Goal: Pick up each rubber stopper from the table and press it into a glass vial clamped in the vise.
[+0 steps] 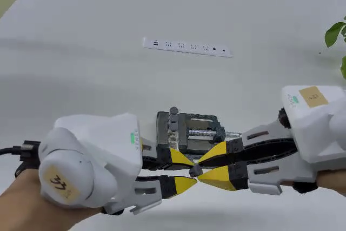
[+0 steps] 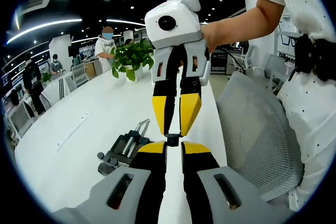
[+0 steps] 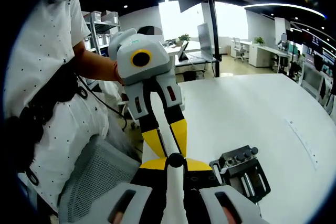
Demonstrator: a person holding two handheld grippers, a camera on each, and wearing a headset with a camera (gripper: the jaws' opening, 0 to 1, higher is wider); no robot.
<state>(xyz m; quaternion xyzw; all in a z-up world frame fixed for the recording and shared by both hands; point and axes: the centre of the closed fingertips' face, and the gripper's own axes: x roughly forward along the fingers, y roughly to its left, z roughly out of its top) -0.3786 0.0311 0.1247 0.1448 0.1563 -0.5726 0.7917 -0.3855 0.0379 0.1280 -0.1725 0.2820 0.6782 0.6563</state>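
Two sets of yellow-tipped jaws meet nose to nose just in front of the vise. The left gripper [image 1: 190, 172] reaches in from the person's left and the right gripper [image 1: 204, 170] from the right. One dark rubber stopper [image 1: 195, 171] sits where the tips converge, lifted off the counter [image 1: 81, 58]. Both grippers are drawn down to a narrow gap about it. I read this as a hand-over, or a turning of the stopper so that it points the proper way for pressing. Which gripper truly bears it, and whether either is clamped, I cannot tell, since each gripper view shows the stopper at its own tips. Just beyond stands the vise [image 1: 187, 131], its screw toward the right gripper, close by so the carry is short. The glass vial [image 1: 173, 118] is hard to make out. A grey-capped upright piece at the vise's far jaw is probably it, but the glass is too blurred to confirm. Farther back lies a power strip [image 1: 187, 47], and a plant leaf [image 1: 334, 33] is cut off at the edge.
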